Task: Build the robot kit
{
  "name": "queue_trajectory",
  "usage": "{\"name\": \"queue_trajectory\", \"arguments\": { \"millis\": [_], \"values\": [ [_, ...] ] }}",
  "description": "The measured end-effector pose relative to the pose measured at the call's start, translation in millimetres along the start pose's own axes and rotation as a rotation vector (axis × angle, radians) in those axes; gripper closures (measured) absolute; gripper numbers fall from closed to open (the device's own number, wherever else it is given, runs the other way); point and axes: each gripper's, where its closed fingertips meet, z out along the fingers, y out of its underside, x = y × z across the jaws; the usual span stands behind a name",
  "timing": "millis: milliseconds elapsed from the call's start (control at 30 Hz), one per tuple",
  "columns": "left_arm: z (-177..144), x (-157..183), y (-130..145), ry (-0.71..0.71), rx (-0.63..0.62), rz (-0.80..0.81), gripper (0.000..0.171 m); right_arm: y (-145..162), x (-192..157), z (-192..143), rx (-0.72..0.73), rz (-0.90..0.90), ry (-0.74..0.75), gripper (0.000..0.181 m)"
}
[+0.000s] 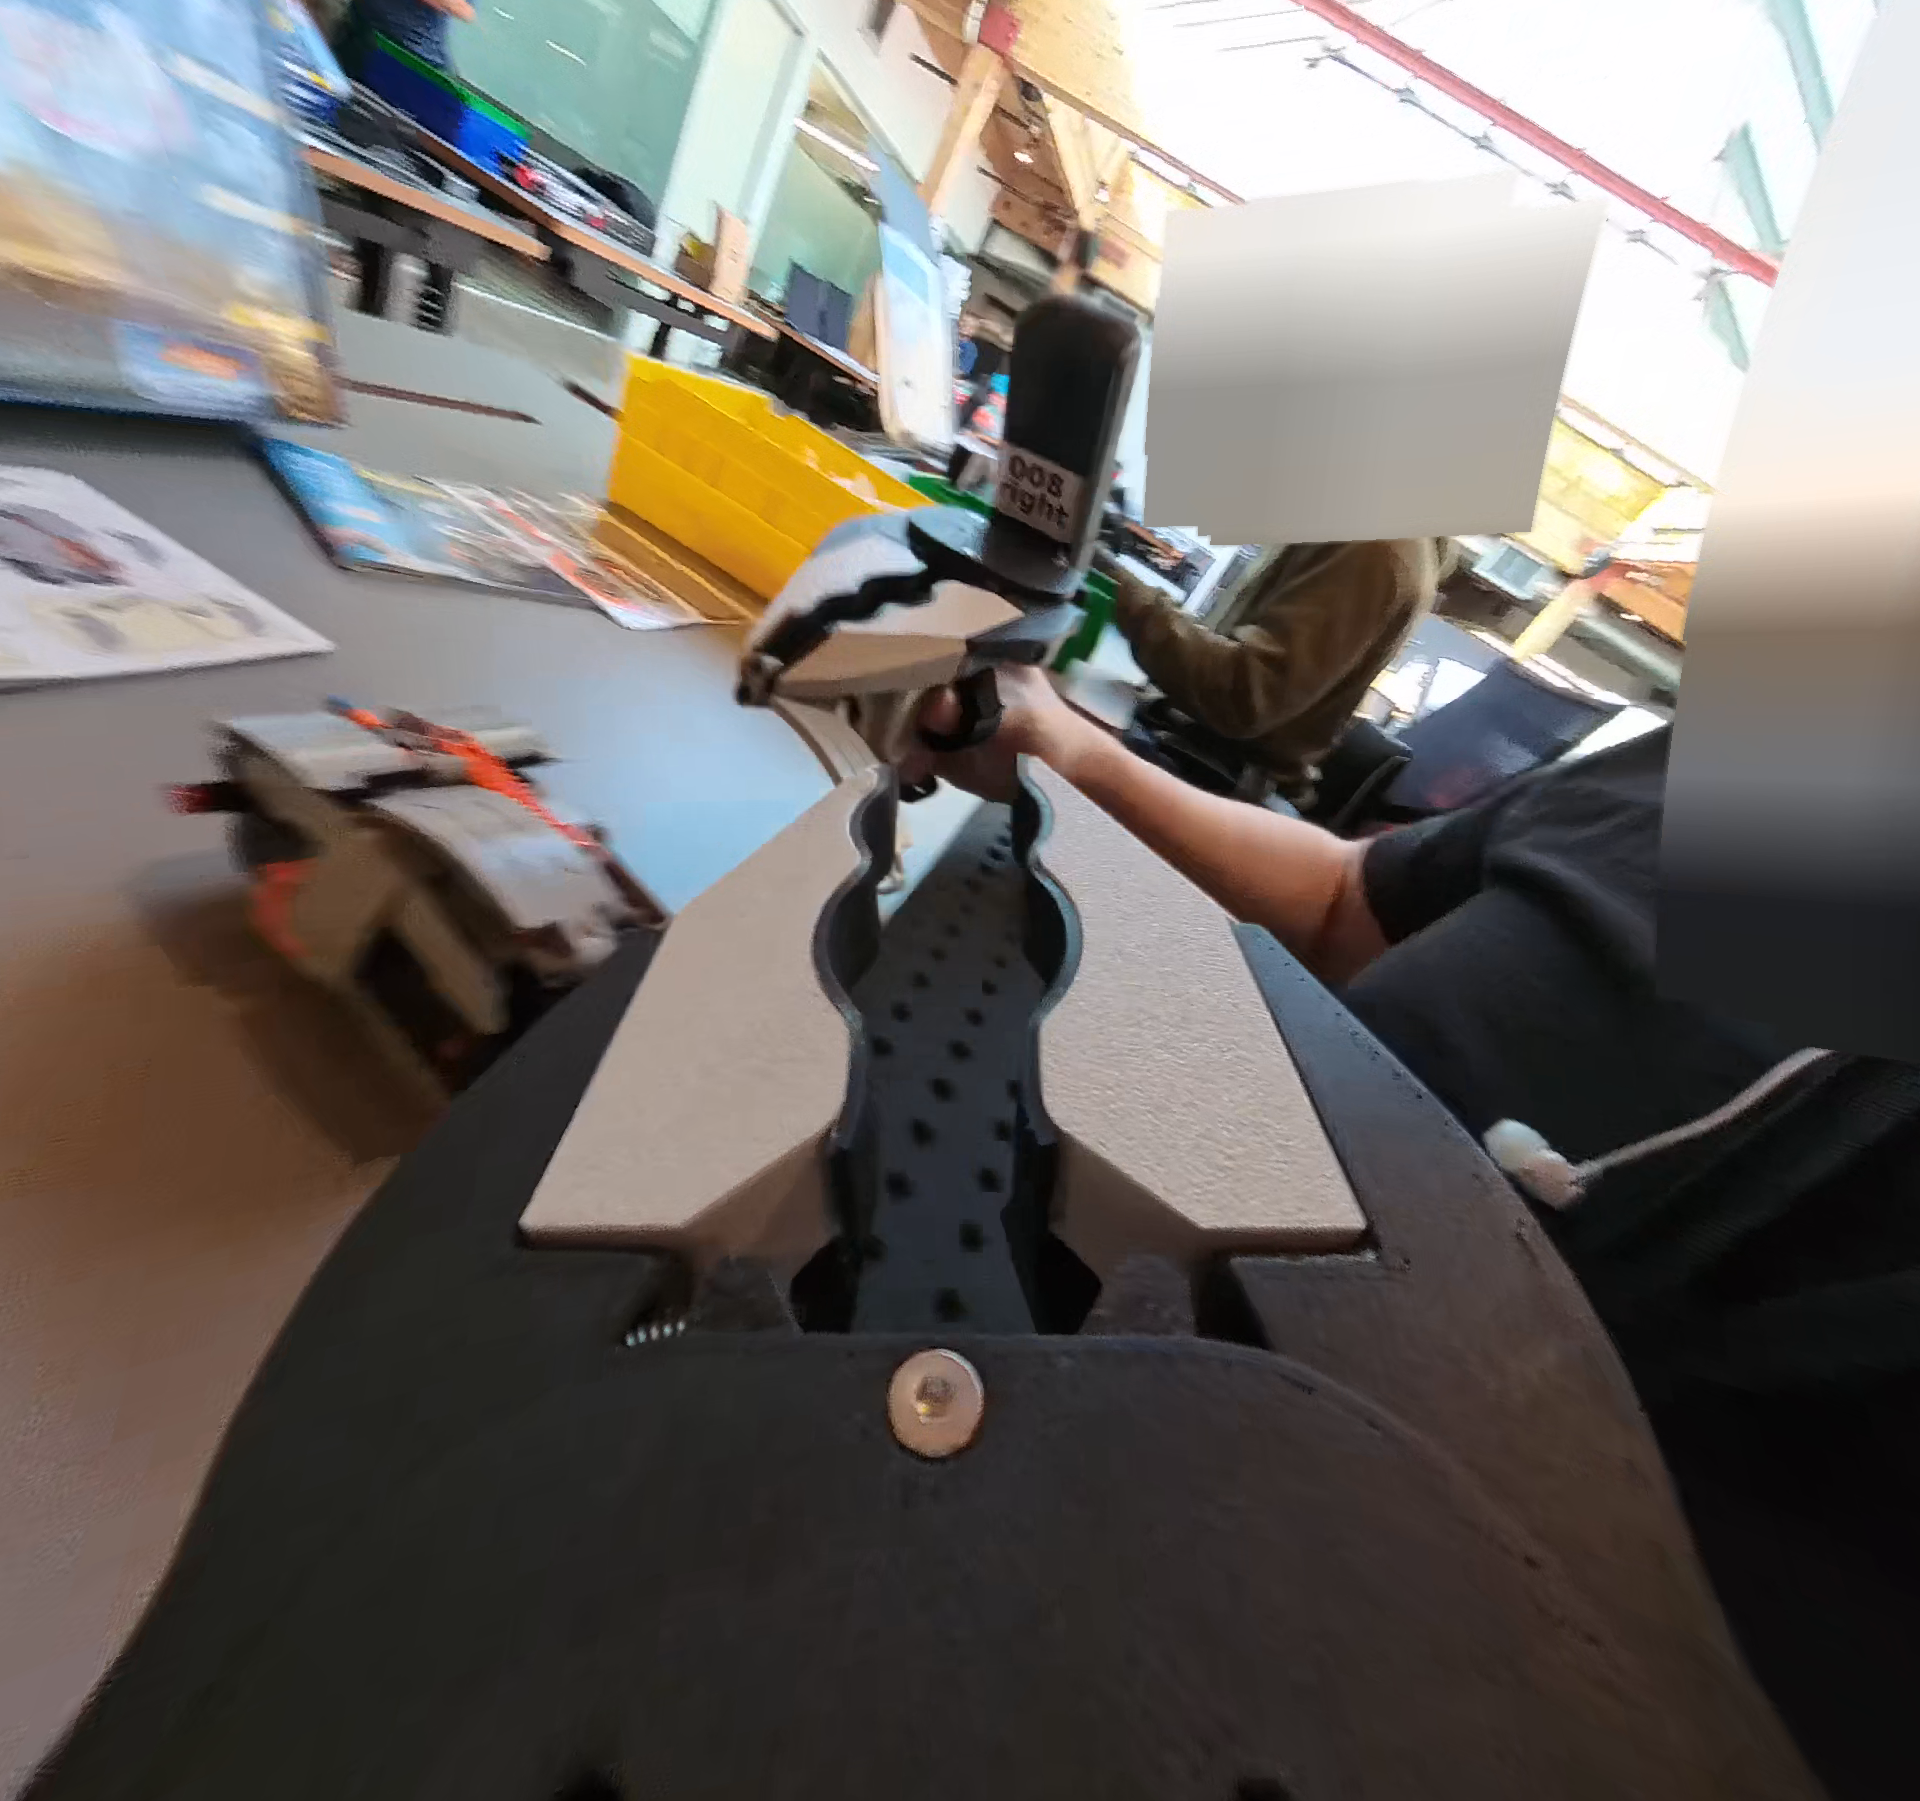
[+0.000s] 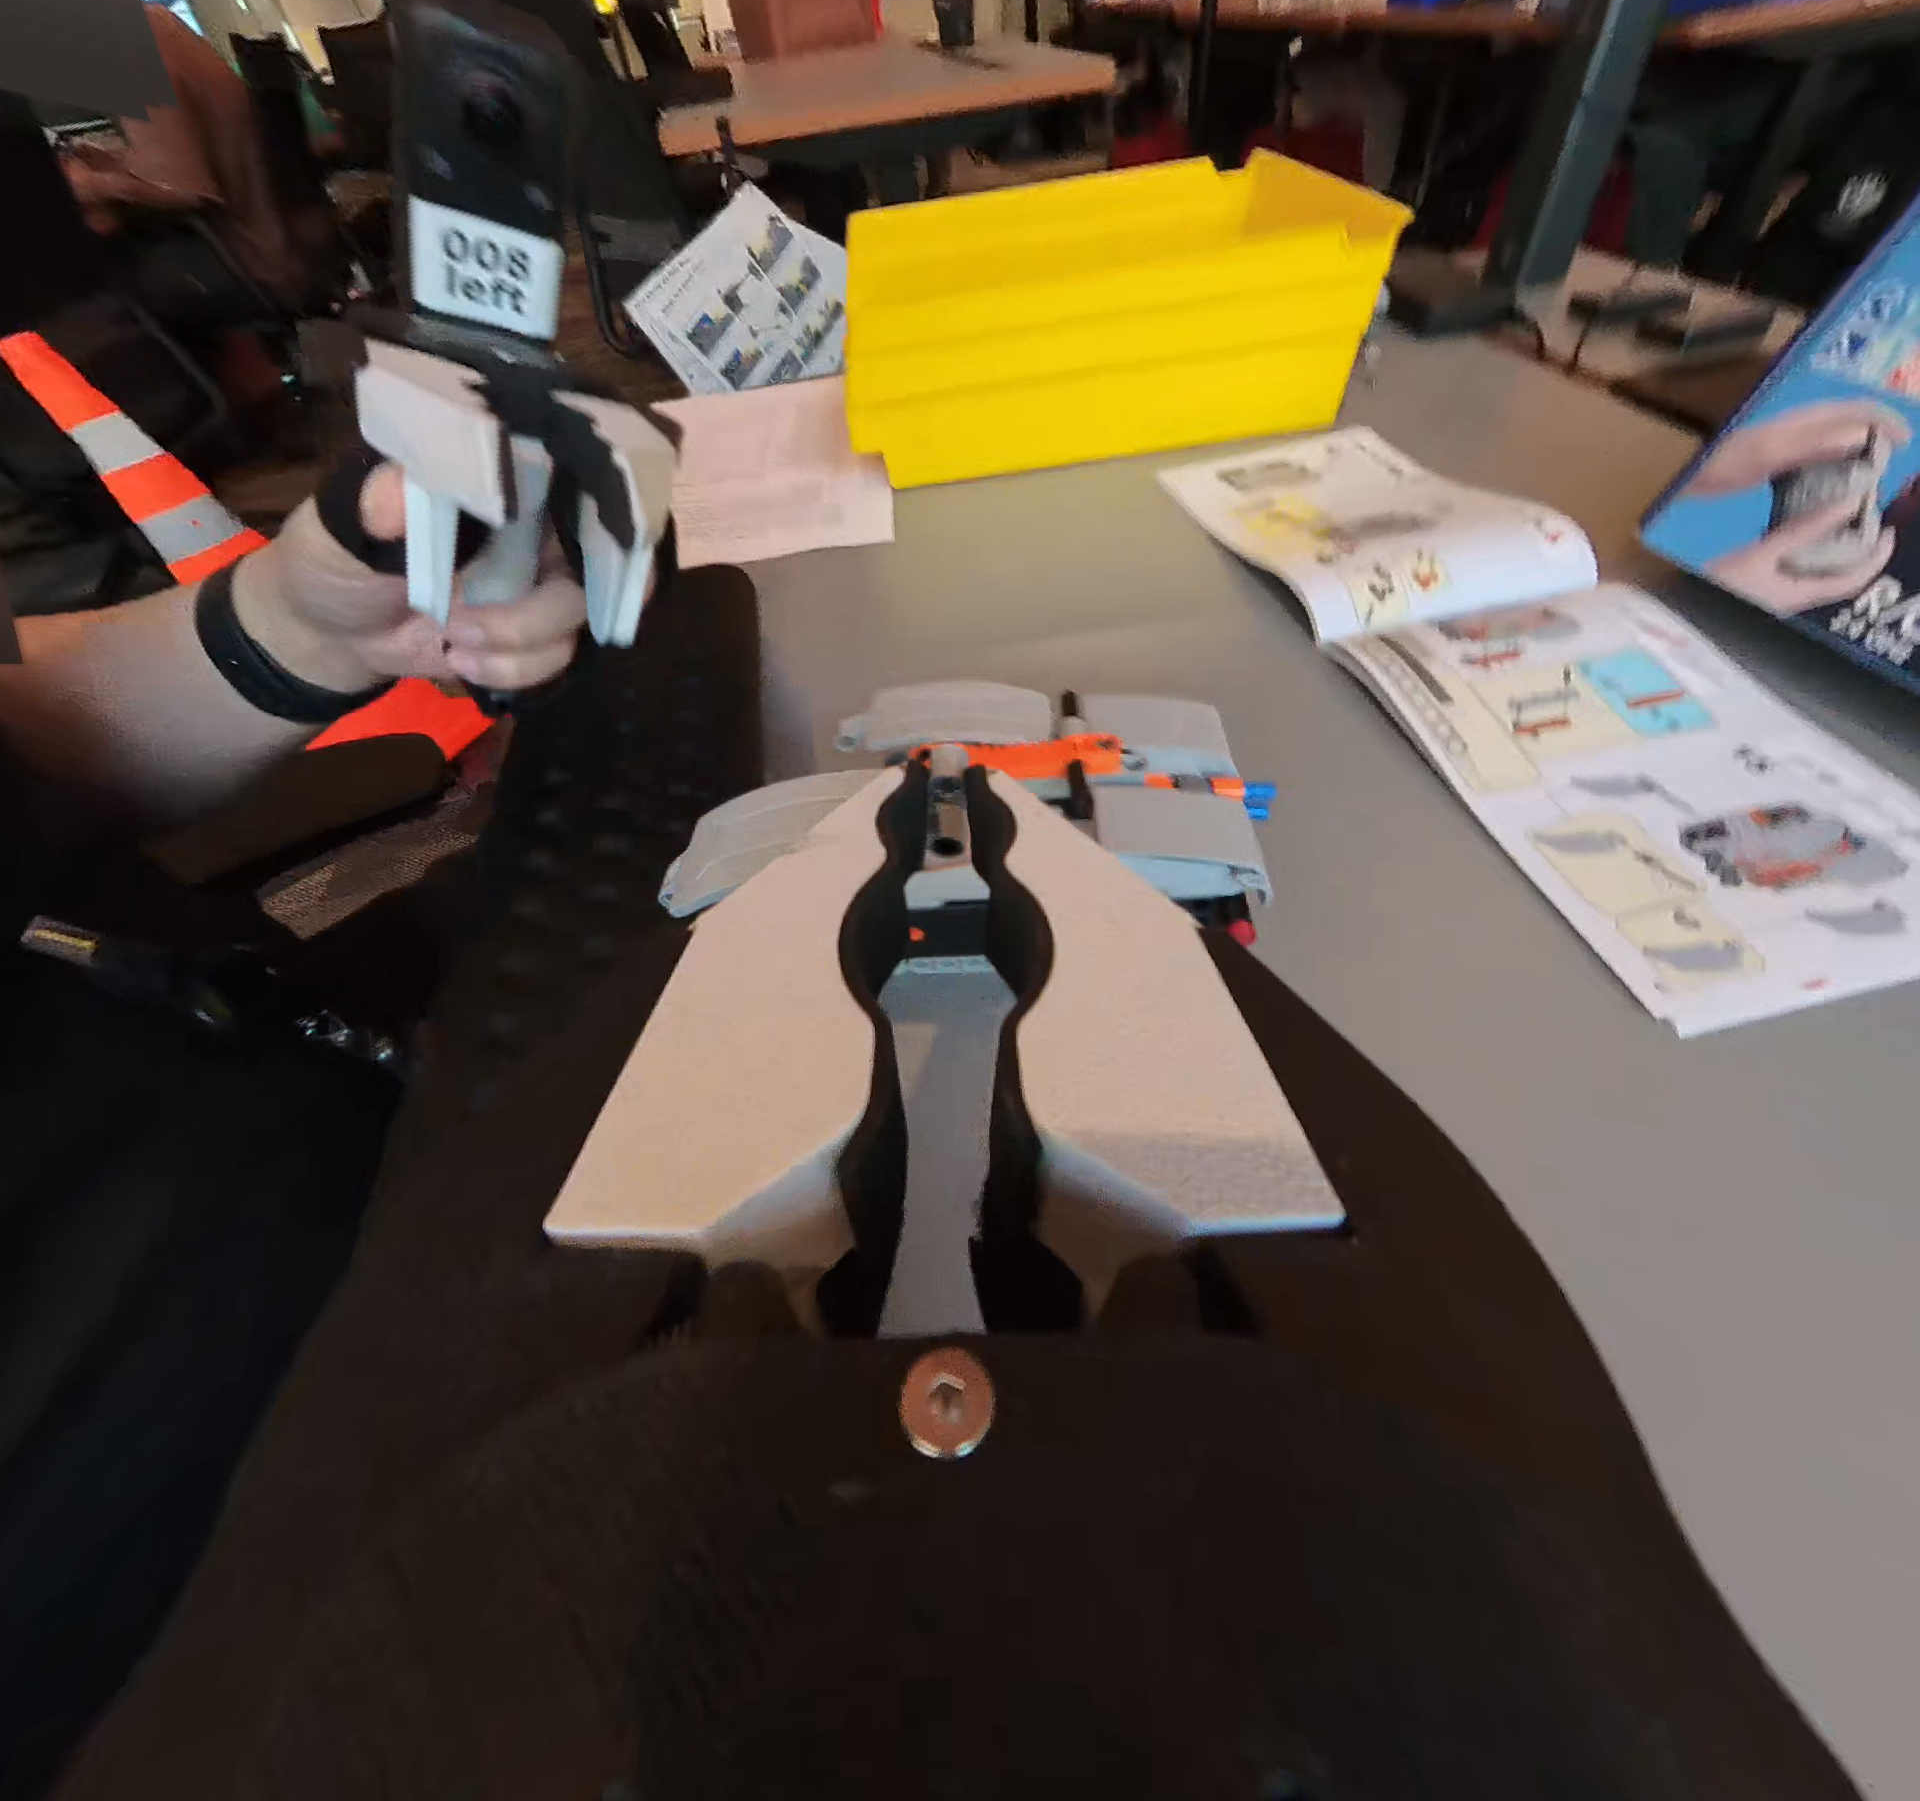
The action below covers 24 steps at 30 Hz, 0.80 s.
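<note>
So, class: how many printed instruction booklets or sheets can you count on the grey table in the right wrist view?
3: an open booklet right of the brick model, a picture sheet propped left of the yellow bin, and a pale sheet lying below it. Others may be hidden.

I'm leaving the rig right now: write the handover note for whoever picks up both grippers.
Left gripper: shut, empty, raised left of the table.
Right gripper: shut, empty, in the air, aimed at the grey and orange brick model.
Model lies on the grey table; open booklet right of it, yellow bin behind, blue box far right.
Neither gripper touches anything.
</note>
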Motion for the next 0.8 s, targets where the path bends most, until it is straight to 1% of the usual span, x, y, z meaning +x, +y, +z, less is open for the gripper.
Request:
{"name": "queue_trajectory", "arguments": {
  "millis": [67, 133, 233, 333, 433, 567, 667, 800],
  "values": [
    [-7, -25, -11, -0.087, -0.011, 0.022, 0.156, 11, 14, 8, -0.043, 0.054, 0.003, 0.176],
    [-8, -50, -13, -0.146, -0.066, 0.010, 0.160, 21, 21, 15, -0.078, 0.092, -0.010, 0.176],
    [-3, -82, -10, -0.168, -0.140, 0.008, 0.168, 28, 24, 24, -0.095, 0.146, -0.040, 0.176],
    [8, -104, -4, -0.148, -0.214, -0.021, 0.167, 30, 29, 28, -0.103, 0.144, -0.031, 0.176],
    [19, -123, 5, -0.147, -0.293, -0.014, 0.167, 31, 32, 32, -0.112, 0.147, -0.030, 0.176],
    [30, -131, 6, -0.116, -0.319, -0.036, 0.164, 31, 33, 36, -0.110, 0.151, -0.036, 0.176],
    [31, -136, 10, -0.116, -0.333, -0.071, 0.160, 31, 33, 36, -0.109, 0.162, -0.043, 0.176],
    [34, -134, 16, -0.102, -0.330, -0.119, 0.157, 32, 33, 35, -0.111, 0.148, -0.035, 0.176]
  ]
}}
